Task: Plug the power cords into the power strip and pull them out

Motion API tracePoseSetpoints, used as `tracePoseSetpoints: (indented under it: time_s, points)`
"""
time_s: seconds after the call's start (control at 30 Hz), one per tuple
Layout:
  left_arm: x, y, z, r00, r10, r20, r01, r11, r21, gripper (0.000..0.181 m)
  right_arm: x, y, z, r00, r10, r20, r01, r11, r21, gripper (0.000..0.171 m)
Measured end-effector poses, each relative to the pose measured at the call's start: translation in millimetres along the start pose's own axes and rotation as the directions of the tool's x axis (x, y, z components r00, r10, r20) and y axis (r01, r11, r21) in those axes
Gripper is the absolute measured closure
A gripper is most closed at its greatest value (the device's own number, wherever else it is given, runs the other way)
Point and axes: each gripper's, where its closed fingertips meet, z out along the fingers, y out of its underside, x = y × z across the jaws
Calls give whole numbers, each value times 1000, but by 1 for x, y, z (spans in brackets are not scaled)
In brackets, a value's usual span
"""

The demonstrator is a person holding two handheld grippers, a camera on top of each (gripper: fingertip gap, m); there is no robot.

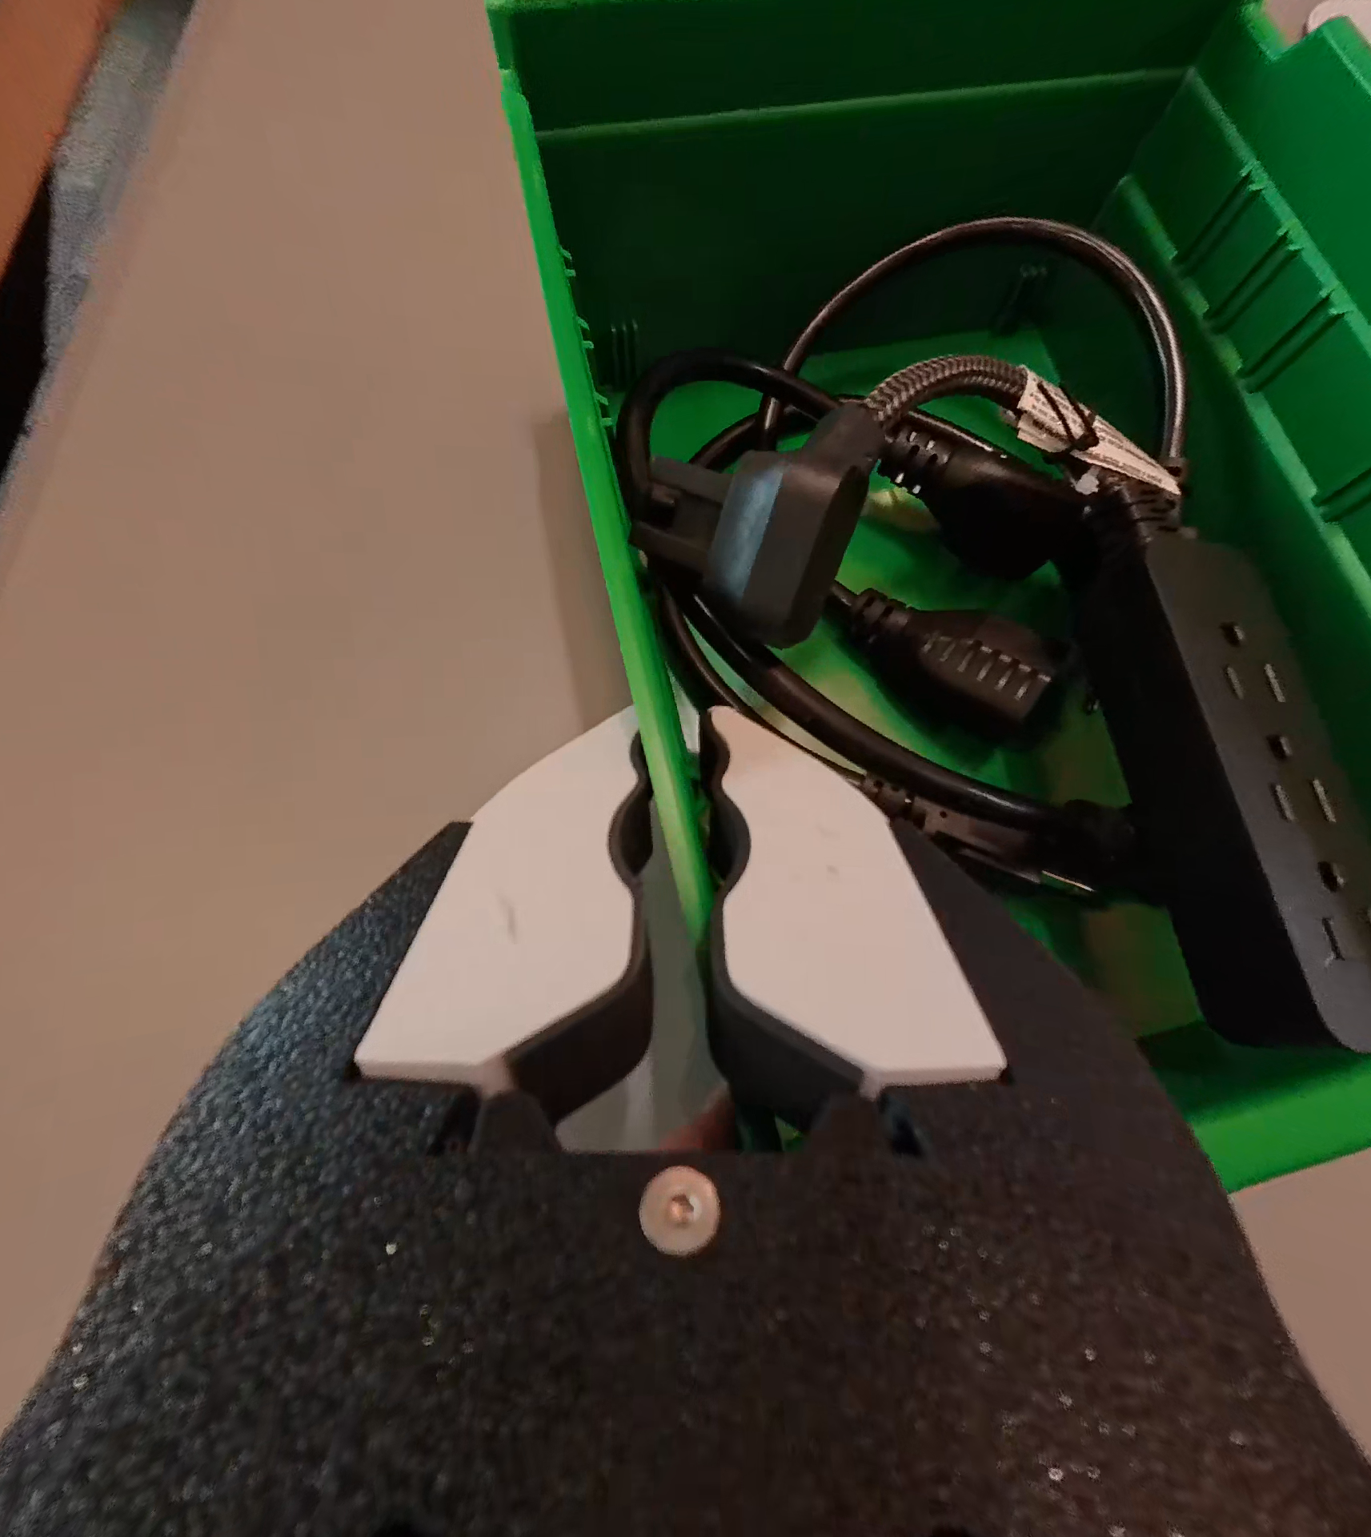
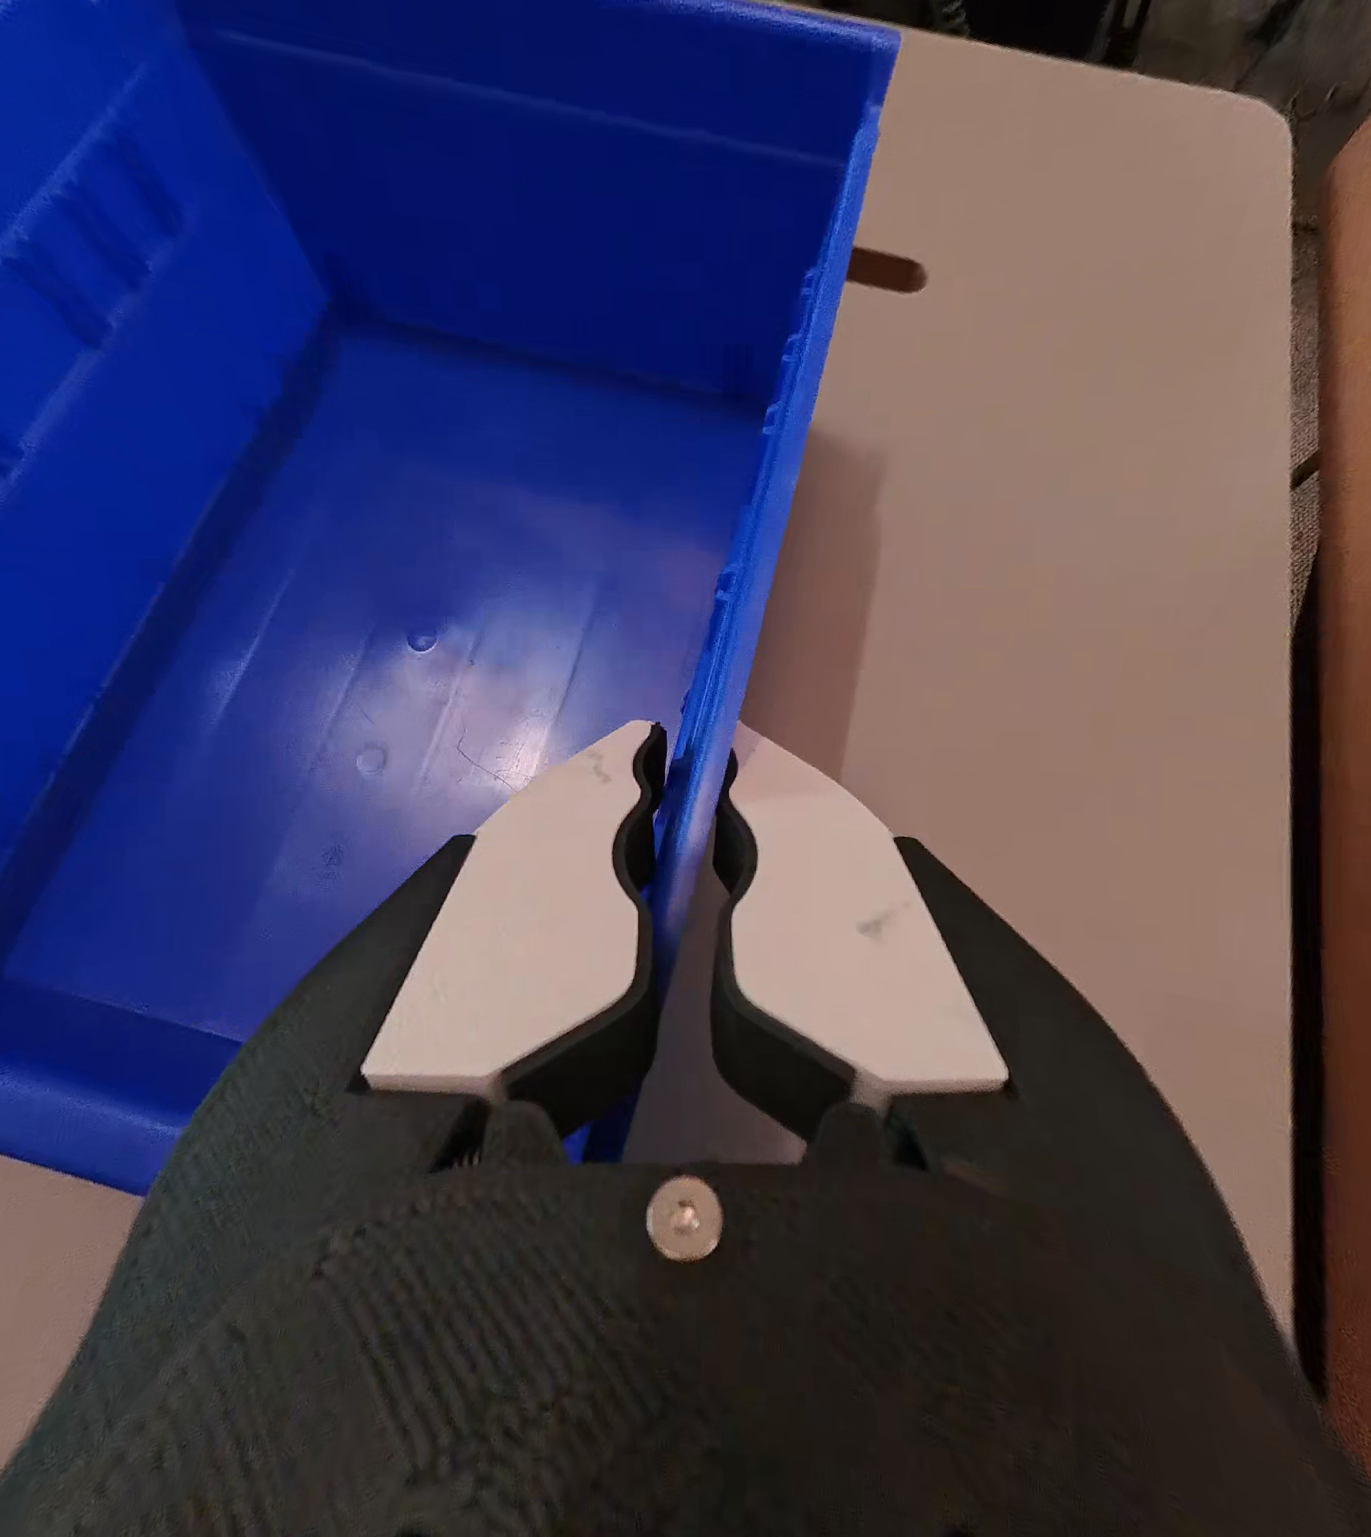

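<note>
In the left wrist view a green bin (image 1: 831, 183) holds a black power strip (image 1: 1280, 798) along its right wall and coiled black power cords (image 1: 989, 665) with a flat black plug (image 1: 773, 532) on top. My left gripper (image 1: 675, 740) is shut on the bin's left wall, one finger inside and one outside. In the right wrist view a blue bin (image 2: 499, 274) has nothing in it. My right gripper (image 2: 694, 748) is shut on the blue bin's right wall, one finger on each side.
Both bins stand on a beige table (image 2: 1039, 516) with a dark slot (image 2: 890, 273) near the blue bin. The table's right edge and a brown wooden rail (image 2: 1355, 665) lie to the right. Bare tabletop (image 1: 291, 582) lies left of the green bin. Tip to tip, the grippers are about 80 cm apart.
</note>
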Motion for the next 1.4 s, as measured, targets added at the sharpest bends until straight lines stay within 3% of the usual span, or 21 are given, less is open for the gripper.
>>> tracePoseSetpoints:
  time_s: [0.33, 0.43, 0.5, 0.6, 0.73, 0.87, 1.07, 1.17, 1.27, 1.4]
  points:
    - [44, -41, 52, 995, 58, -87, -59, 998, -5, 173, 17, -28, 30, 1000, -18, -7, 18, 998, 55, 161]
    - [45, -41, 52, 992, 103, -76, -104, 994, -11, 172, 17, -25, 26, 999, -45, -31, 46, 998, 39, 148]
    - [46, -38, 46, 984, 164, -72, -165, 986, -14, 163, 17, -25, 17, 997, -58, -41, 60, 997, 53, 140]
    - [46, -52, 29, 973, 228, -18, -226, 970, 93, 151, 21, -38, -12, 997, -40, -65, 49, 987, 150, 130]
    - [59, -75, -5, 968, 231, -95, -204, 952, 230, 143, 23, -56, -59, 988, 13, -151, 30, 960, 277, 107]
    - [53, -83, -31, 956, 295, 4, -287, 927, 242, 133, -35, -70, -76, 996, -41, -84, 68, 933, 353, 85]
    - [109, -79, -53, 912, 351, -212, -303, 926, 226, 111, -183, -79, -61, 958, -248, 142, 174, 899, 401, 49]
    - [137, -69, -64, 837, 438, -328, -401, 899, 177, 109, -241, -74, -53, 920, -337, 197, 236, 883, 406, 42]
    - [145, -54, -68, 753, 554, -356, -563, 822, 88, 108, -281, -58, -47, 866, -444, 232, 337, 859, 384, 39]
    - [148, -40, -66, 801, 476, -364, -548, 827, -123, 111, -303, -42, -44, 840, -480, 253, 372, 849, 375, 42]
